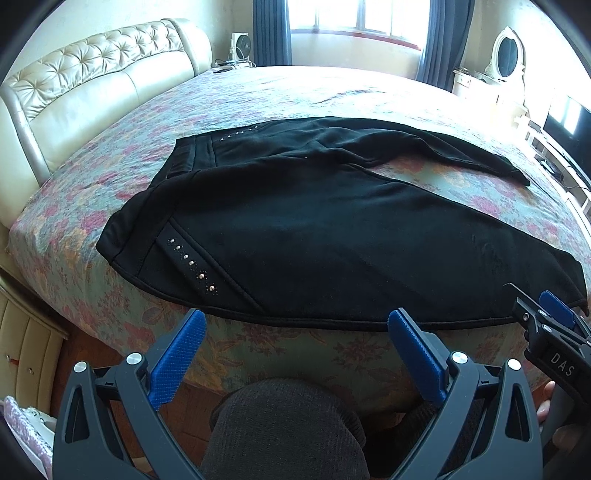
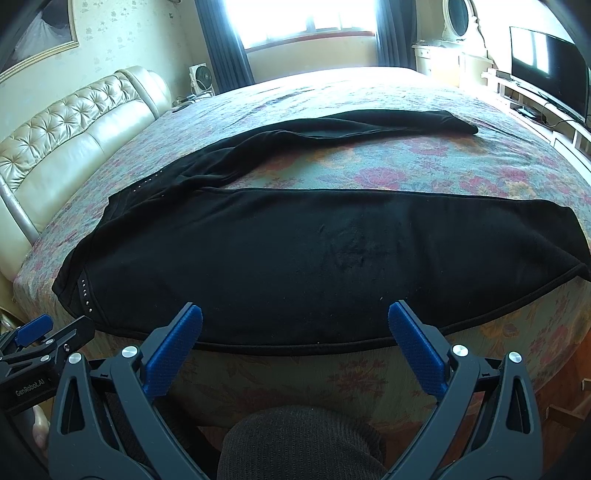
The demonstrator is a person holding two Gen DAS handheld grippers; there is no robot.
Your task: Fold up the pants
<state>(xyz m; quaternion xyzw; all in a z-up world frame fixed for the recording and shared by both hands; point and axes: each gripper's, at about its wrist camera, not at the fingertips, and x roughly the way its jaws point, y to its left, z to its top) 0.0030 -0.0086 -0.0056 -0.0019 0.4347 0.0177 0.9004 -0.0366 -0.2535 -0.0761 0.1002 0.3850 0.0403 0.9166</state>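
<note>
Black pants (image 1: 303,236) lie spread flat on the floral bedspread (image 1: 258,96), waistband to the left, with a row of studs (image 1: 192,264) on the near pocket. The near leg runs along the bed's front edge; the far leg angles off to the back right (image 2: 388,123). The pants fill the middle of the right wrist view (image 2: 325,258). My left gripper (image 1: 295,325) is open and empty, just short of the near hem. My right gripper (image 2: 295,317) is open and empty, at the near leg's edge; it also shows in the left wrist view (image 1: 554,314).
A cream tufted headboard (image 1: 92,81) stands at the left. A window with blue curtains (image 1: 354,18) is behind the bed. A dresser with an oval mirror (image 1: 506,51) and a TV (image 2: 546,66) stand at the right. A dark sleeve (image 1: 288,424) is below the grippers.
</note>
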